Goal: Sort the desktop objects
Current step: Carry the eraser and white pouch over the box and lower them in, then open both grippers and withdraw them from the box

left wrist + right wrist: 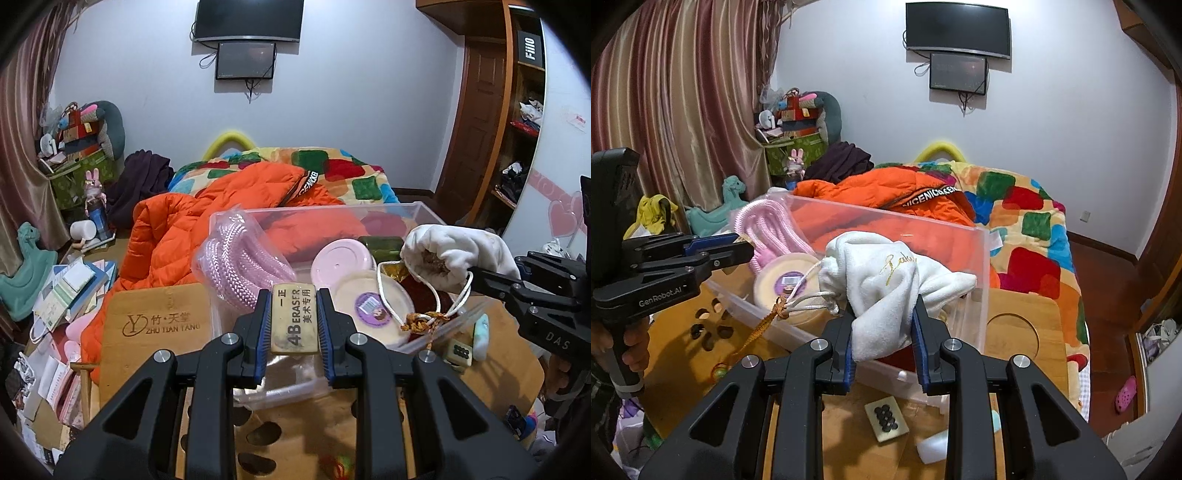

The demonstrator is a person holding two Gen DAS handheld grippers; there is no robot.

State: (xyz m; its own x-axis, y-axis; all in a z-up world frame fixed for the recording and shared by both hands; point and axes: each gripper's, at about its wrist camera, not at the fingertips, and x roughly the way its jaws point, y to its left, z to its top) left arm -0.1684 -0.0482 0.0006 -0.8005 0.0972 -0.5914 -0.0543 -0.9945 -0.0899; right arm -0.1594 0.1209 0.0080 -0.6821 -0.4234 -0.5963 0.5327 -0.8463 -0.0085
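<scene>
Left jaws: the left gripper (294, 323) pinches the eraser (294, 319) tight by its two long sides. The eraser hangs just above the near wall of the clear box (424, 210).

Right jaws: the right gripper (882, 325) squeezes the white cloth bag (886, 280) by its soft body. The bag's tied mouth and its cord (809, 299) hang out to the left, over the clear box.

Step now: I think both things are being carried to the clear box to be dropped in. Neither one is let go yet.

Next move: each gripper needs to get fully over the open box and then spread its jaws. The bag's cord could catch on the box wall, so it needs to go in first or be lifted a bit.

In the box: a pink rope in a plastic wrap (236, 258), a pink lid (341, 258) and a round cream tin (373, 306) already lie inside.

Beside the box: a game tile (886, 417) with dark dots lies on the wooden counter (1023, 332), just in front of the box. It looks like it is waiting to be sorted.

Behind the box: an orange jacket (184, 229) lies on the bed.
</scene>
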